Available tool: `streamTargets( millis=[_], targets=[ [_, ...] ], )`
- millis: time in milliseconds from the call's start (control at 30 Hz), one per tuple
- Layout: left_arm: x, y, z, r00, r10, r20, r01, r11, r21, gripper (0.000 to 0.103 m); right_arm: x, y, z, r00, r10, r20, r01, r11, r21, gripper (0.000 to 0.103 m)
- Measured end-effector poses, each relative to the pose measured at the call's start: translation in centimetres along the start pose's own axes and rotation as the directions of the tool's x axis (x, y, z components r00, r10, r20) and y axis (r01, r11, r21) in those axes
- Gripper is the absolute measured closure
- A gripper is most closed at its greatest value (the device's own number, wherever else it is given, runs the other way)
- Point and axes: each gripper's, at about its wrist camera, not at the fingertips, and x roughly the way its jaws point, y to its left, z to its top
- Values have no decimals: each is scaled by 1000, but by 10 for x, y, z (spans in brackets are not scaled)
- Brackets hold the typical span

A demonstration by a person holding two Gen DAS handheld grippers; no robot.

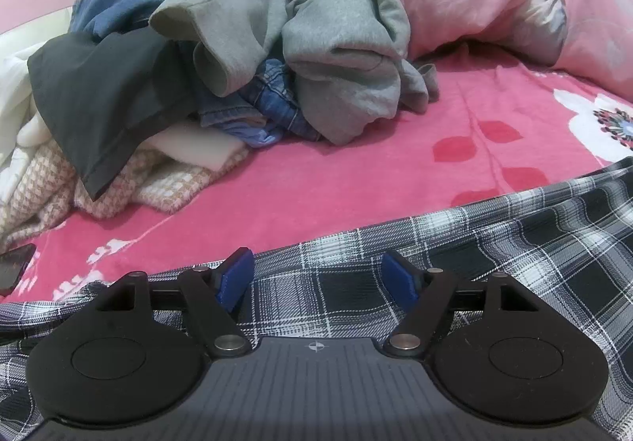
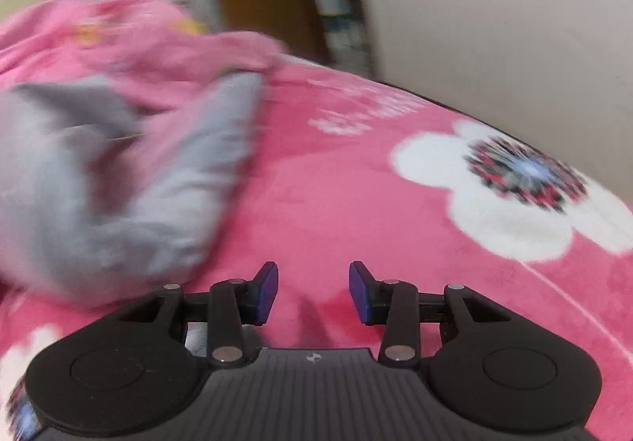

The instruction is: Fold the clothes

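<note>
Left tongs (image 1: 317,279) wide open, empty, over plaid shirt (image 1: 494,263) (clothes pile (image 1: 245,57) ahead); right tongs (image 2: 313,292) open, empty, above bed (image 2: 356,203).

Soft, even indoor light filled both views, with only faint shadows. The left wrist view was sharp; the right wrist view was smeared by motion blur (worst toward 9 o'clock). Fisheye distortion bent both pictures, and dark vignetting clipped their corners.
</note>
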Motion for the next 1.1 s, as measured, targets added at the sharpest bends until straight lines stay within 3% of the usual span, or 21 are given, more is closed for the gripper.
streamTargets(
  millis=[67, 100, 200, 300, 333, 467, 567, 700, 833, 933, 1000, 1100],
  targets=[
    [0, 0, 0, 1000, -1, 1, 1, 1000, -2, 30, -15, 38, -7, 986, 160, -45, -166, 967, -191, 61],
    [0, 0, 0, 1000, -2, 1, 2, 1000, -3, 30, -23, 61, -15, 971, 224, -80, -238, 919, -313, 61],
    [0, 1, 0, 1000, -5, 4, 5, 1000, -7, 30, -41, 135, -56, 925, 315, -213, -374, 655, -656, 62],
    [0, 2, 0, 1000, -10, 5, 10, 1000, -13, 30, -38, 188, -96, 896, 284, -341, -436, 421, -795, 62],
    [1, 3, 0, 1000, -13, 6, 13, 1000, -15, 30, -37, 200, -106, 893, 271, -359, -440, 360, -823, 62],
    [1, 6, 0, 1000, -26, 6, 27, 999, -32, 30, -38, 234, -136, 893, 231, -385, -426, 162, -890, 62],
    [1, 8, -1, 999, -36, 7, 36, 998, -46, 30, -37, 247, -147, 896, 199, -398, -415, 52, -908, 62],
    [0, 9, -1, 999, -40, 9, 41, 998, -53, 30, -37, 256, -154, 897, 140, -418, -418, -34, -908, 65],
    [0, 10, 0, 999, -43, 11, 43, 997, -57, 30, -37, 259, -162, 894, 104, -435, -433, -50, -900, 85],
    [0, 11, 0, 999, -45, 12, 46, 997, -63, 30, -40, 259, -169, 907, 110, -408, -406, -40, -913, 99],
    [-1, 11, -1, 999, -48, 14, 48, 996, -68, 30, -45, 258, -170, 918, 128, -376, -376, -26, -926, 102],
    [-3, 14, -1, 999, -45, 24, 47, 995, -84, 30, -54, 256, -161, 931, 177, -320, -329, 29, -944, 102]
  ],
)
